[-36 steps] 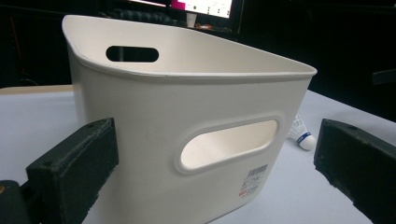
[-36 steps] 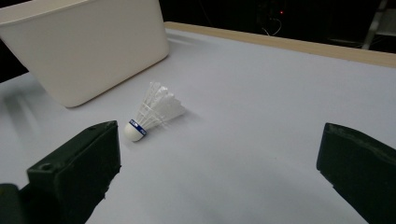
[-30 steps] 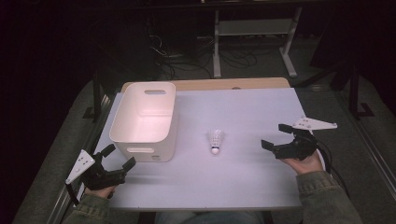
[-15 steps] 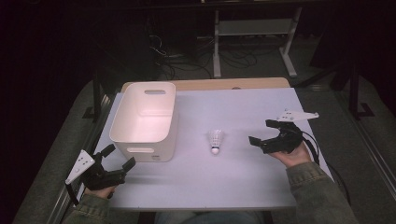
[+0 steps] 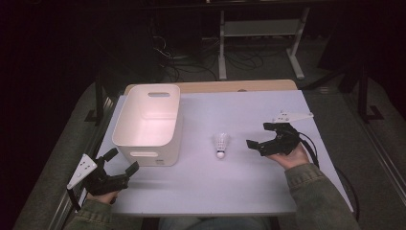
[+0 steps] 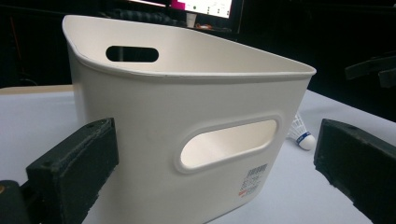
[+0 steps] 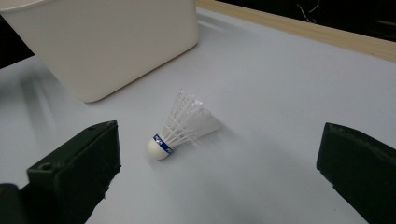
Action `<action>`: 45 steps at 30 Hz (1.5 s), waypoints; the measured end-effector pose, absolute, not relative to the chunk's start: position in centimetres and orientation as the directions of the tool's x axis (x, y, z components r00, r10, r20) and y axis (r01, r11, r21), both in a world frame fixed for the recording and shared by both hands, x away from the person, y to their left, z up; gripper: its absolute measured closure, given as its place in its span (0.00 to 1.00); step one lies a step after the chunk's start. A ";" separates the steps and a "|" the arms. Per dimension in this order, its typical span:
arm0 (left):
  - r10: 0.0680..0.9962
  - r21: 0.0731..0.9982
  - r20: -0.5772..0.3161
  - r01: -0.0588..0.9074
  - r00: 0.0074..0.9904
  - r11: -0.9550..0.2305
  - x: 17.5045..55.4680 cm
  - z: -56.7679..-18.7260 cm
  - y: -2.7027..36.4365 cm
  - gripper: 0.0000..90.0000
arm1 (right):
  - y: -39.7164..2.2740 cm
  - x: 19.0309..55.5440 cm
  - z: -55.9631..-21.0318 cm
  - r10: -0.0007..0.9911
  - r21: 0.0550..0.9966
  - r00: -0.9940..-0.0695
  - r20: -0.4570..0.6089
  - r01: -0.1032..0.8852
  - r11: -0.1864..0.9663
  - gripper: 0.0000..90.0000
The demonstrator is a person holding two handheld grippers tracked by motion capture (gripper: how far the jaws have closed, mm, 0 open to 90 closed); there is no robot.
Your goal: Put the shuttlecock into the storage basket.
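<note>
- High view: the shuttlecock lies on its side on the white table, cork end toward the person, between the bin and the right gripper. That gripper sits just right of it, not touching, jaws spread wide and pointed at it. The left gripper rests by the table's near-left corner, just in front of the bin, jaws spread too and holding nothing.
- Left gripper view: both jaws stand far apart, looking straight at the bin's handle cutout. The shuttlecock peeks out past the bin's right corner.
- Right gripper view: jaws wide apart, and the shuttlecock lies between them farther out, cork facing the left jaw. The bin is up behind it.
</note>
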State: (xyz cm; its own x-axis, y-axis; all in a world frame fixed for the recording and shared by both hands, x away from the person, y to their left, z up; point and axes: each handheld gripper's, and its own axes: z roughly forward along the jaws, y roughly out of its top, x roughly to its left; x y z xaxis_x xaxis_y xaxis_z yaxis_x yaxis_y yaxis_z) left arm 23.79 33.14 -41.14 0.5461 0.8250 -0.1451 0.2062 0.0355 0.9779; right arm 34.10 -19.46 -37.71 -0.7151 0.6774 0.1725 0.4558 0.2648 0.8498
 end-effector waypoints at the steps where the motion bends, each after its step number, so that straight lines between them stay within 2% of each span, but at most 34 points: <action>1: 0.825 0.978 -0.145 0.206 0.546 0.035 23.8 -41.1 33.1 0.00 | -19.3 34.1 -37.7 0.677 0.847 -0.715 0.177 0.460 0.265 0.00; 35: 0.821 0.978 -0.145 0.204 0.552 0.036 23.8 -41.1 33.1 0.00 | -16.7 37.3 -40.6 0.661 0.789 -0.712 0.239 0.539 0.295 0.00; 45: 0.822 0.979 -0.144 0.203 0.551 0.036 23.8 -41.1 33.1 0.00 | -16.1 38.2 -41.4 0.638 0.773 -0.727 0.255 0.550 0.317 0.06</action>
